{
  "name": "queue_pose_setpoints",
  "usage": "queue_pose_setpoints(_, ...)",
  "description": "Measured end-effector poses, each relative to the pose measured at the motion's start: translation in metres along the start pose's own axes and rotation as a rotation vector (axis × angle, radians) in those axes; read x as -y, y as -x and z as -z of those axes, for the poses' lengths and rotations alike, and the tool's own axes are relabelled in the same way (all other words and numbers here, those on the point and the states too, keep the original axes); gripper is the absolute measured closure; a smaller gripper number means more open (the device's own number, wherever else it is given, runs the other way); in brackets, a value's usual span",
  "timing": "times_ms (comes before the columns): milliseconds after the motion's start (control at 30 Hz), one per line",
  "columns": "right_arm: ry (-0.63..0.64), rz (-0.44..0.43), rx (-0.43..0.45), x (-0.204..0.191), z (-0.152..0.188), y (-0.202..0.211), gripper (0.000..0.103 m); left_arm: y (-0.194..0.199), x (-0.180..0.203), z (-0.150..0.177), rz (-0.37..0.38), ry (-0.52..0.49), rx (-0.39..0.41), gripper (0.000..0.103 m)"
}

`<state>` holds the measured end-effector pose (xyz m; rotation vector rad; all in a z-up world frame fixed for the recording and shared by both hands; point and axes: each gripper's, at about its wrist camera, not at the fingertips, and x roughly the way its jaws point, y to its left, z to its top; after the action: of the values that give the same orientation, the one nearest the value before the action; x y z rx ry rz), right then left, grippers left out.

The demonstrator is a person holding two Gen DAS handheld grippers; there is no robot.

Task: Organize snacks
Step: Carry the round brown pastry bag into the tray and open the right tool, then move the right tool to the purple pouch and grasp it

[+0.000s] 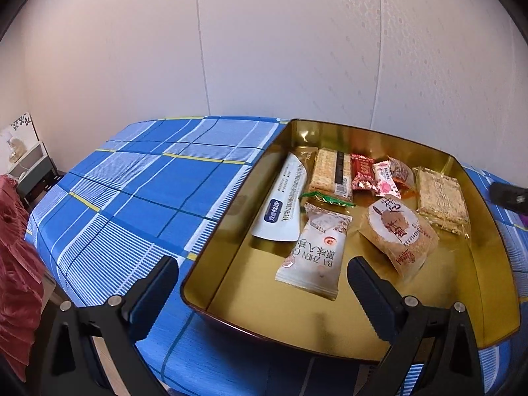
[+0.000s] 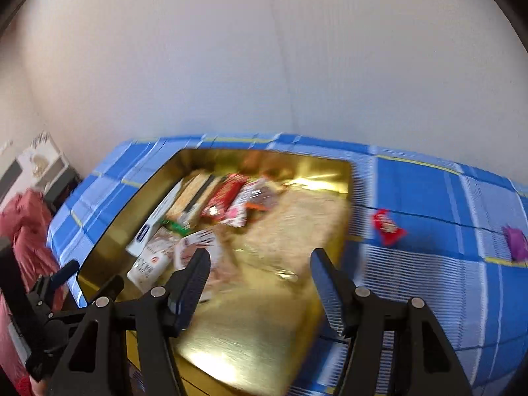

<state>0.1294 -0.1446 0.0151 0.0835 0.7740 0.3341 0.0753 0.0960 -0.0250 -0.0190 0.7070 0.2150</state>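
The left gripper (image 1: 264, 283) hangs over the near left corner of the gold tin (image 1: 495, 231), its jaws spread with nothing between them. One finger stands over the blue cloth (image 1: 148, 181) outside the tin's left wall, the other inside the tin above its bare floor. Just ahead of the gap lies the white pack (image 1: 313, 254), printed BA ZHEN. Ahead and left of it is the long white sachet (image 1: 283, 198); beyond that, the cracker pack (image 1: 331, 171). Ahead of the inner finger lies the brown round-label pack (image 1: 399, 234), and farther ahead a red candy (image 1: 363, 175), a pink candy (image 1: 384, 178) and an orange packet (image 1: 401, 173) sit in a row. Well to the right of the jaws, against the tin's right wall, is the clear wafer pack (image 1: 442, 203). All of these rest inside the tin.

The right gripper (image 2: 260, 269) is also released, jaws apart and holding nothing, above the tin's near right part; this view is blurred. Its left finger stands over the packs, its right finger over the tin's right edge. To the right of the jaws, outside the tin on the cloth, lie a red packet (image 2: 387, 227) and, farther right, a purple packet (image 2: 516, 242), well apart from each other. At the left edge of this view the left gripper's fingers (image 2: 66, 274) show by the tin's corner.
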Motion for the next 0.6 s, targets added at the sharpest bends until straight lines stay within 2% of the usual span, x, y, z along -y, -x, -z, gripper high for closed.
queue_pose_setpoints(133, -0.051, 0.047, 0.040, 0.032, 0.006, 0.018, 0.039, 0.002, 0.002, 0.000, 0.003, -0.003, 0.011, 0.000)
queue_pose_setpoints(300, -0.123, 0.107, 0.042, 0.074, 0.023, 0.028, 0.039, 0.005, 0.003, 0.000, 0.008, -0.005, 0.018, 0.000)
queue_pose_setpoints(500, -0.156, 0.159, -0.015, 0.110, 0.020, 0.008, 0.039, 0.005, 0.002, -0.001, 0.010, 0.013, 0.014, 0.000)
queue_pose_setpoints(600, -0.128, 0.185, -0.032, 0.115, 0.009, -0.007, 0.044, 0.005, 0.001, -0.002, 0.021, 0.021, 0.013, 0.000)
